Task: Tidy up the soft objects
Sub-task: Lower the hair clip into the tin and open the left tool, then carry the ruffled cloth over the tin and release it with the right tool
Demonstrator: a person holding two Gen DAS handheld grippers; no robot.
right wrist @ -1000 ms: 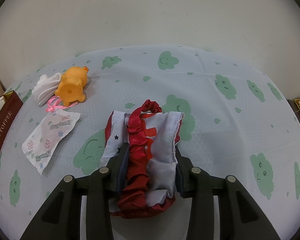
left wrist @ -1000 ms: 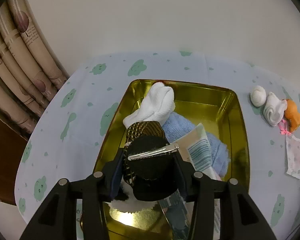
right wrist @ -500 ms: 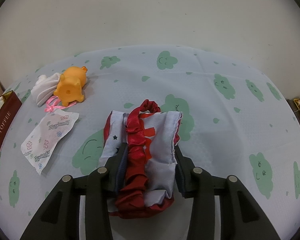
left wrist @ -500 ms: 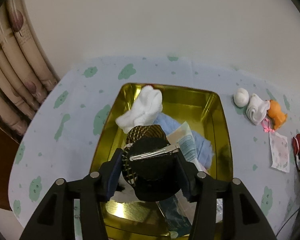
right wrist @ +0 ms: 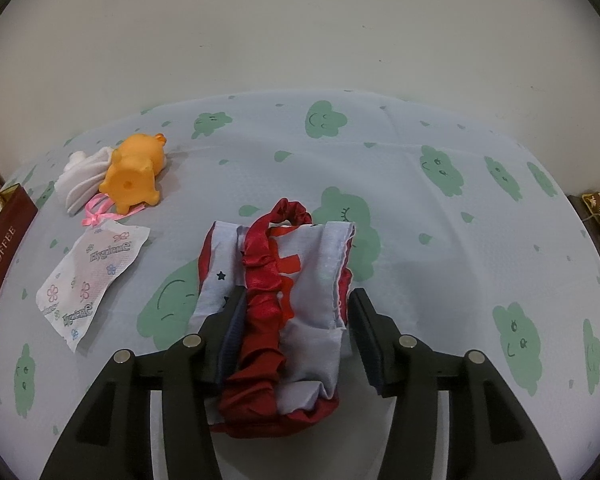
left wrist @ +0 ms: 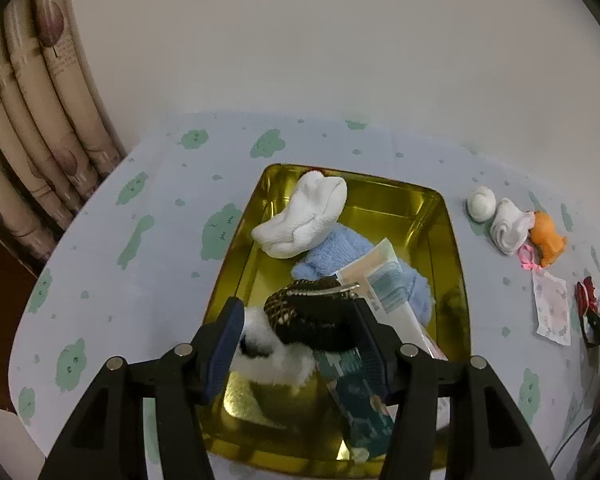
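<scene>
A gold tray holds a white sock, a blue knit cloth, some packets and a white fluffy piece. A black hat-shaped hair clip with a checked band lies tipped on the fluff. My left gripper straddles it with jaws opening; the left pad stands clear. On the tablecloth a red and grey frilled pouch lies between the opening jaws of my right gripper. There is a gap at the right pad.
Right of the tray lie a white ball, a rolled white cloth, an orange rubber toy and a wipe packet. A dark red toffee box stands at the left edge of the right wrist view. Curtains hang far left.
The left jaws have widened and drawn back a little; the hat clip has tipped over onto the fluff in the tray. The right jaws have spread, freeing the pouch's right side.
</scene>
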